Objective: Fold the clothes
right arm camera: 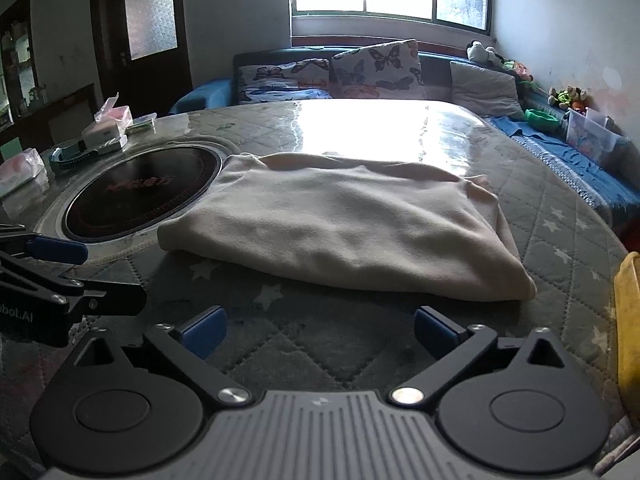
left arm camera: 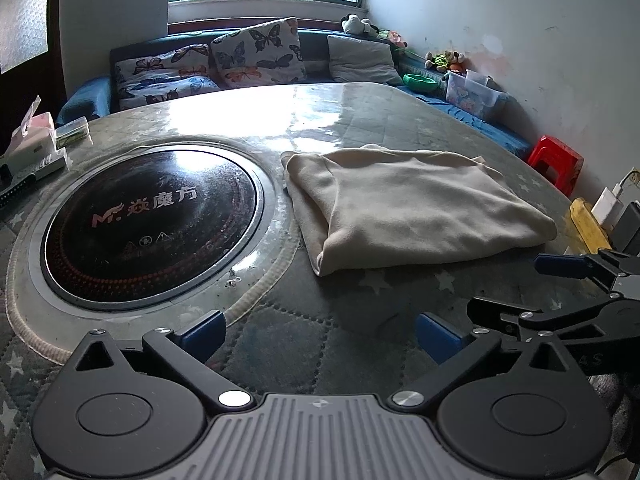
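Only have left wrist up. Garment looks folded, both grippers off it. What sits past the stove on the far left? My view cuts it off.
Observer: In the right wrist view, a clear bag lies at the table's left edge, nearer than the white boxes. A dark door with a frosted pane stands behind them.
Operator: Is the cream garment's right edge tidy?
Observer: Not quite. The right wrist view shows the cream garment with a loose flap bunched at its far right corner.
Operator: Right gripper open? I see only its side.
Observer: Yes. The right gripper has its blue pads spread wide, empty, just short of the garment's near edge. The left gripper is open too.
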Motion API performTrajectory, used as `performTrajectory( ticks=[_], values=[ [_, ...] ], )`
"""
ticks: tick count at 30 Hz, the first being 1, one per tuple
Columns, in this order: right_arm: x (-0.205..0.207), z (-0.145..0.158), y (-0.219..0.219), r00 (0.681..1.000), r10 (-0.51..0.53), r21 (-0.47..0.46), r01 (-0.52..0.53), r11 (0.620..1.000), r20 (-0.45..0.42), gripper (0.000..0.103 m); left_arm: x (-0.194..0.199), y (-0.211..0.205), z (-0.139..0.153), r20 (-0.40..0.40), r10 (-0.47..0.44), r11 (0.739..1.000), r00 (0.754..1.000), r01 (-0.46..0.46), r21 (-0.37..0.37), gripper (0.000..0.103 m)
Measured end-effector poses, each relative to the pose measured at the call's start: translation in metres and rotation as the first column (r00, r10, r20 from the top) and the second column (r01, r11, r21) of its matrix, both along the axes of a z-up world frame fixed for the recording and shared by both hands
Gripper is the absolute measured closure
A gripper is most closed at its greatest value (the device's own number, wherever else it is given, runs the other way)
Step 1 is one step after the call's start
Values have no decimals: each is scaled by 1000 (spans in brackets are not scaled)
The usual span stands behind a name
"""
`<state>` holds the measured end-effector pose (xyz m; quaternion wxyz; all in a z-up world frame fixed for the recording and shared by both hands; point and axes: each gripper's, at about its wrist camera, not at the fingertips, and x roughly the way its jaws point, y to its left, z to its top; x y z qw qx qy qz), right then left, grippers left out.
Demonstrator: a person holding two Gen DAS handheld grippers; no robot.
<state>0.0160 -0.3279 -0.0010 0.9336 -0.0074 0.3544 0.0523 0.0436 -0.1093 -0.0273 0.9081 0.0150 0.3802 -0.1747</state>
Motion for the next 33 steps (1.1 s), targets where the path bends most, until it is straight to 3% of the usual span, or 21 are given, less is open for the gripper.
performTrajectory(
  ticks=[33],
  values=[
    [-10,-1,-3,992,-122,-27,122,992,-8,0,-17,-16,4,24,-12,1000,1000,12,2,0]
  ],
)
